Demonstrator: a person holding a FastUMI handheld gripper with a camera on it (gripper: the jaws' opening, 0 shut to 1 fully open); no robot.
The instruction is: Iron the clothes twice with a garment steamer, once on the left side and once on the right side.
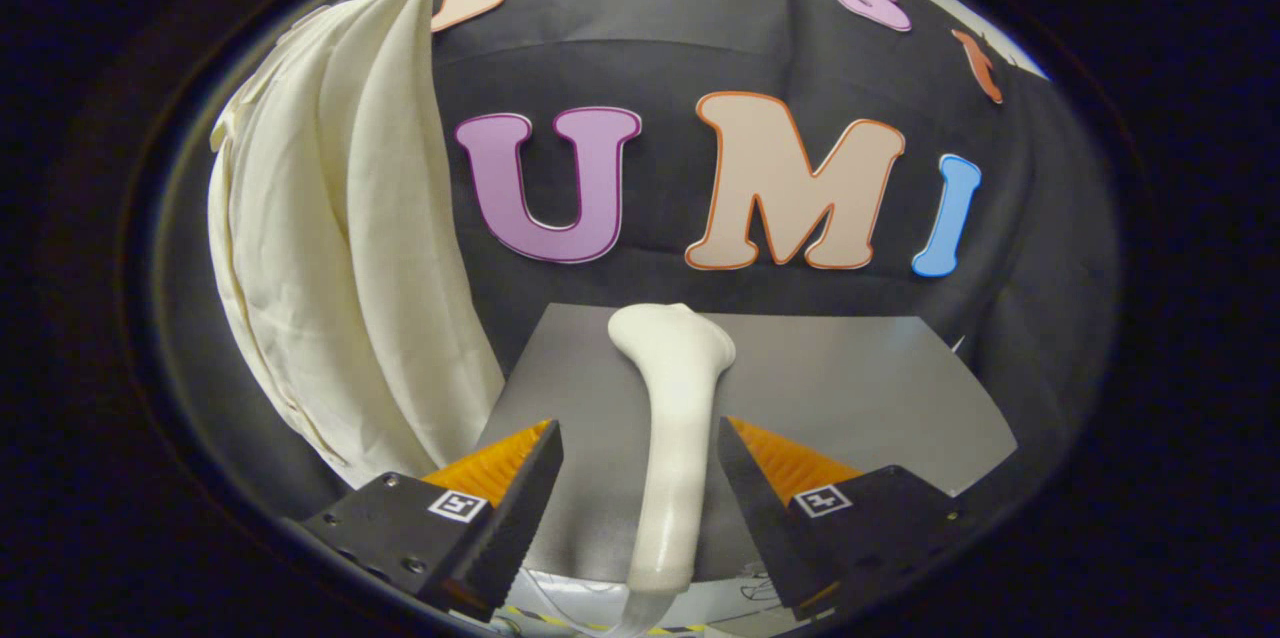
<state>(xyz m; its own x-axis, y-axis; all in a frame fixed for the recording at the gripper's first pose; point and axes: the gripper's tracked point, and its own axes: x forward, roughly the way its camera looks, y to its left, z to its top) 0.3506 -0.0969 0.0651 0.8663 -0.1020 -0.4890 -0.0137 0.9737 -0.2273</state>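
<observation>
Jaws of the gripper gape wide astride a white plastic garment steamer lying on the grey bench, cream cloth hanging left of it; an off-centre squeeze could slip the rounded handle.

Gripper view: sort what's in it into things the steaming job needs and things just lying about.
Needed for the job:
- garment steamer, lying on the table between the open fingers of the gripper, not gripped
- cream garment, hanging beyond the left finger

Just there:
- grey table
- black cloth wall
</observation>
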